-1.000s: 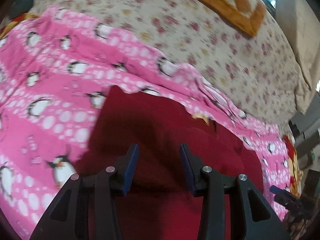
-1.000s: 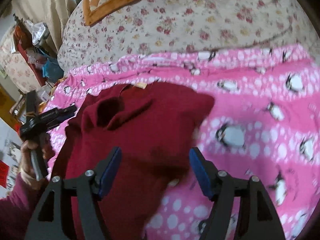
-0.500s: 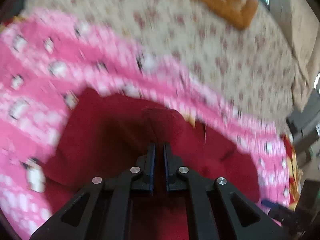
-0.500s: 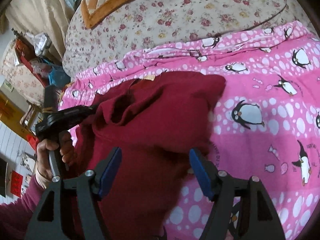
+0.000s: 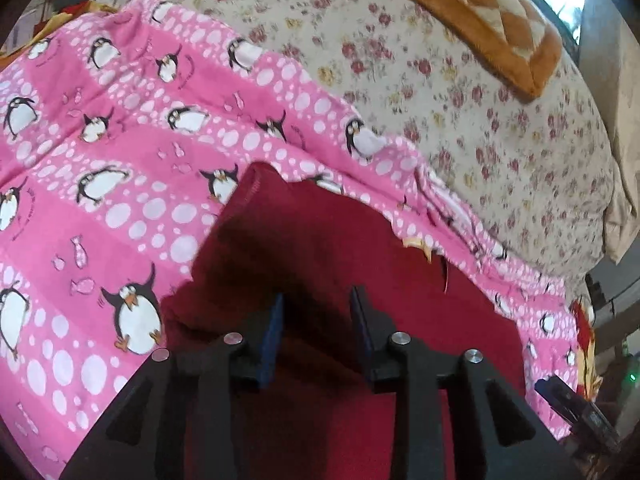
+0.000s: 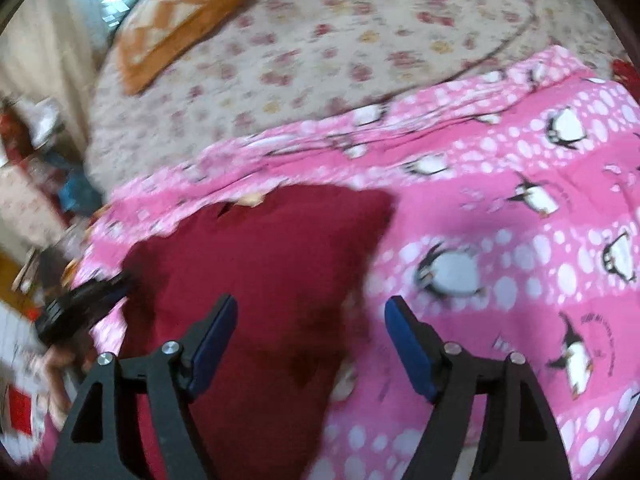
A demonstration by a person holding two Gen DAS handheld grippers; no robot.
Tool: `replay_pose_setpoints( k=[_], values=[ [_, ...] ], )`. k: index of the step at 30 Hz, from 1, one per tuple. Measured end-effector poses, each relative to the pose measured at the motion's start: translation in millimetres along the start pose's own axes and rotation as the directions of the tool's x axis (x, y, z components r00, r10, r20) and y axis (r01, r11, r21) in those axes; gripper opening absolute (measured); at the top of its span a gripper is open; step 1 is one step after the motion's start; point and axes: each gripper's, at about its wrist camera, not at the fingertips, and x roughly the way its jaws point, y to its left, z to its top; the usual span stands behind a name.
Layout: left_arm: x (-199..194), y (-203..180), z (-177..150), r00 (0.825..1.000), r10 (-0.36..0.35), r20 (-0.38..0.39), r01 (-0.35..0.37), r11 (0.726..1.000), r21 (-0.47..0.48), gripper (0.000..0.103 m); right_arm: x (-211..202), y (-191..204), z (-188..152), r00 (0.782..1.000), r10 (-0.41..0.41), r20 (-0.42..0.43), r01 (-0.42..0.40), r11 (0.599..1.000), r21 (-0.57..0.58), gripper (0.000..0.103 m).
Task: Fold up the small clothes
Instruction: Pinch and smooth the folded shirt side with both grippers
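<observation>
My left claw [image 5: 316, 328] has just been opening, a narrow gap between its pads and nothing pinched, above the dark red garment [image 5: 320, 248]. My right claw [image 6: 310, 344] has just spread wider, gripping nothing, over that garment's edge. The garment lies on the pink penguin sheet [image 5: 120, 128], the floral bed cover [image 5: 460, 100] beyond it.

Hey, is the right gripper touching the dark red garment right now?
Apart. In the right wrist view the right gripper stands wide open, both blue pads bare, with the dark red garment lying on the pink penguin sheet beyond them.
</observation>
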Motion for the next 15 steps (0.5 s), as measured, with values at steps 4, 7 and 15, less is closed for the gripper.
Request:
replay_pose_setpoints(
  k=[4,7,15],
  values=[
    [-2,2,4,0.999,0.031,0.029,-0.031,0.999,-0.011,0.011,37,-13,24,0.999,-0.030,-0.040,0.033,0.997,0.074,0.081],
    [-6,12,10,0.998,0.047,0.046,-0.045,0.998,-0.043,0.011,63,-16,33,0.997,-0.028,-0.074,0.035,0.994,0.101,0.080],
    [-7,16,14,0.996,0.070,0.054,-0.068,0.997,-0.037,0.012,59,-5,56,0.993,-0.119,-0.002,0.118,0.990,-0.076,0.014]
  ],
)
